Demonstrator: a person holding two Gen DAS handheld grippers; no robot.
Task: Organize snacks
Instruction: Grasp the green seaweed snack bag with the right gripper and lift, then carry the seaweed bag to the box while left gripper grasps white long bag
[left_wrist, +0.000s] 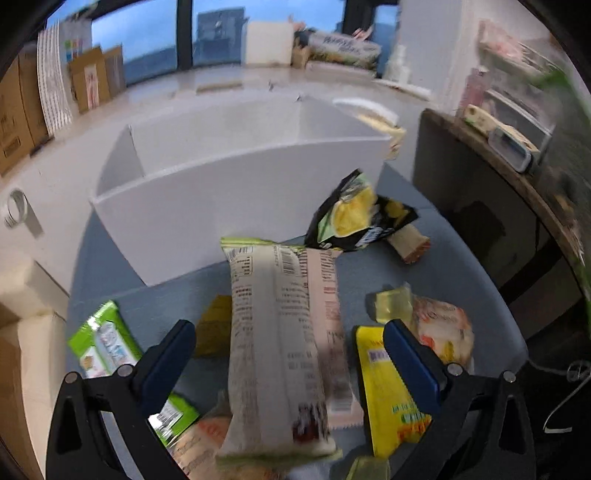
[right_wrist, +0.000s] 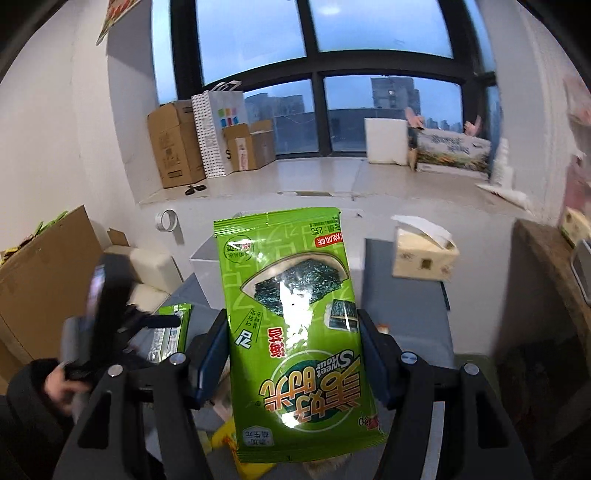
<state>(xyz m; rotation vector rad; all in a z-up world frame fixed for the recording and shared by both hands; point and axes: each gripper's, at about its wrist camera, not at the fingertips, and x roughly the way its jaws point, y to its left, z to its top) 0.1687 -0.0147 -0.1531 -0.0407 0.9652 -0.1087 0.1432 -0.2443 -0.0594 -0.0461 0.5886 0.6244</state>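
Observation:
My left gripper (left_wrist: 288, 336) is open wide above a beige snack packet with printed text (left_wrist: 280, 350), which lies between the fingers without the pads touching it. Around it on the grey table (left_wrist: 461, 280) lie a yellow packet (left_wrist: 391, 391), a green packet (left_wrist: 103, 343), a black and yellow packet (left_wrist: 358, 218) and an orange-white packet (left_wrist: 443, 332). A white divided bin (left_wrist: 236, 192) stands just behind. My right gripper (right_wrist: 293, 343) is shut on a green seaweed snack packet (right_wrist: 291, 317), held upright above the table.
A tissue box (right_wrist: 424, 258) sits at the table's far right. A dark wooden shelf (left_wrist: 517, 177) with clutter stands to the right. Cardboard boxes (right_wrist: 177, 144) and a paper bag line the window ledge. A tape roll (right_wrist: 168, 220) lies at left.

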